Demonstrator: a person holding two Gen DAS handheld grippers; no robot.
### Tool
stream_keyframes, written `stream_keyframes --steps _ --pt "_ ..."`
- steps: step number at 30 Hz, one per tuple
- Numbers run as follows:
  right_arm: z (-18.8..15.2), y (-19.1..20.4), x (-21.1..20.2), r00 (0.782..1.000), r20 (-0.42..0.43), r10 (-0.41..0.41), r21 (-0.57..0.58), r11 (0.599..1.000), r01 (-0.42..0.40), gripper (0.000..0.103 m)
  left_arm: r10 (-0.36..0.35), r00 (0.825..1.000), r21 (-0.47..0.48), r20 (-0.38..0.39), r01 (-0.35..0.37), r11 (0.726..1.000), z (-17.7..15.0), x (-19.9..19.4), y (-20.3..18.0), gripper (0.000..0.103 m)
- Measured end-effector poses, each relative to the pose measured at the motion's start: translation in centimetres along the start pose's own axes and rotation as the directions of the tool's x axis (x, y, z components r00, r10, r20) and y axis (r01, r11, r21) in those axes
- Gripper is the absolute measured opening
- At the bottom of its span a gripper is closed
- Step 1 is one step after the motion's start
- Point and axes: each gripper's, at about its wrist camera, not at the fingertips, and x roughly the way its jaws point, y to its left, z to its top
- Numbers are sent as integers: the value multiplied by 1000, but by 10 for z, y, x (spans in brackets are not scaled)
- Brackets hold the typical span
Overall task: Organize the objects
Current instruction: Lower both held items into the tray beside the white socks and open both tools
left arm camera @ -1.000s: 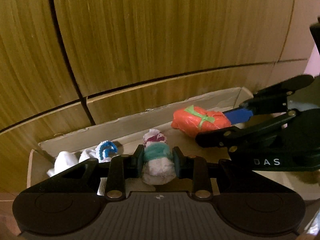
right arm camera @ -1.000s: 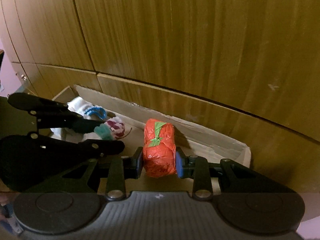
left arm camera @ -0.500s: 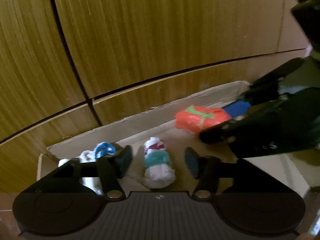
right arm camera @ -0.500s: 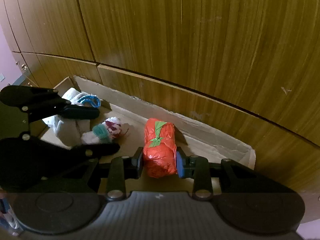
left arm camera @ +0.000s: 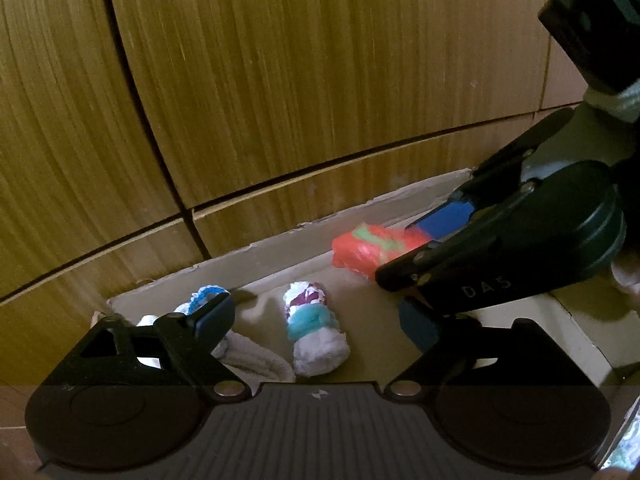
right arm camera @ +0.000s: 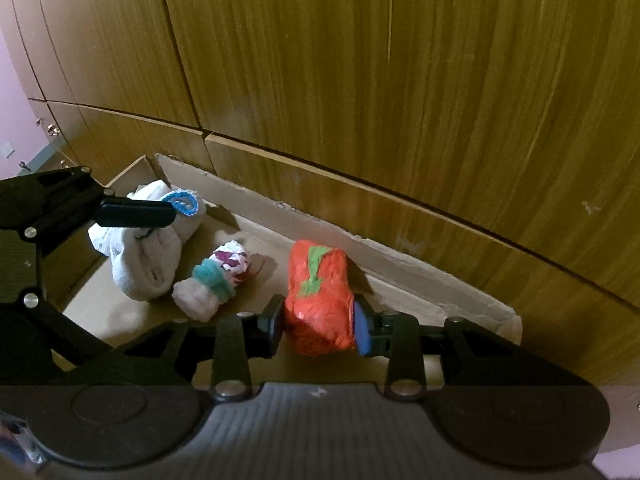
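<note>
The left claw (left arm camera: 316,322) is spread wide, its two pads well apart and pinching nothing. Between the pads, touching neither, a small sock roll (left arm camera: 314,334) lies on the floor of a shallow cardboard box (left arm camera: 280,240); the roll is white at the near end, banded in teal at the middle, with a maroon-and-white patch at the far end. Just beyond the left pad (left arm camera: 214,316) sits a pile of white socks (left arm camera: 248,354), one topped with a blue crochet trim (left arm camera: 208,294). Off to the right of this claw, farther into the box, is an orange bundle (left arm camera: 368,248) with a green tie, somewhat blurred in this view.

The right claw (right arm camera: 318,322) is pressed onto that orange bundle (right arm camera: 320,296), a black pad on its left side and a blue pad (right arm camera: 362,330) on its right. The bundle lies lengthwise along the claw, its far end pointing at the back wall of the box (right arm camera: 400,264); whether it rests on the box floor or hangs just above it cannot be told. To the left of this claw lies the sock roll (right arm camera: 214,284), apart from the bundle, and beyond that the white socks (right arm camera: 146,258) with the blue trim (right arm camera: 184,202), partly covered by one finger of the left claw (right arm camera: 136,212). Behind the box rise wooden cabinet doors (right arm camera: 360,80).
</note>
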Motion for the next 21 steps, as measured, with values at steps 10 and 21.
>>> stream_keyframes --steps 10,21 --pt "7 -3 -20 996 3 88 73 993 -88 47 5 1000 -5 10 -5 1000 5 -21 6 100" --pt "10 11 -87 994 40 -100 21 995 100 93 0 1000 -69 9 1 998 20 -67 2 103"
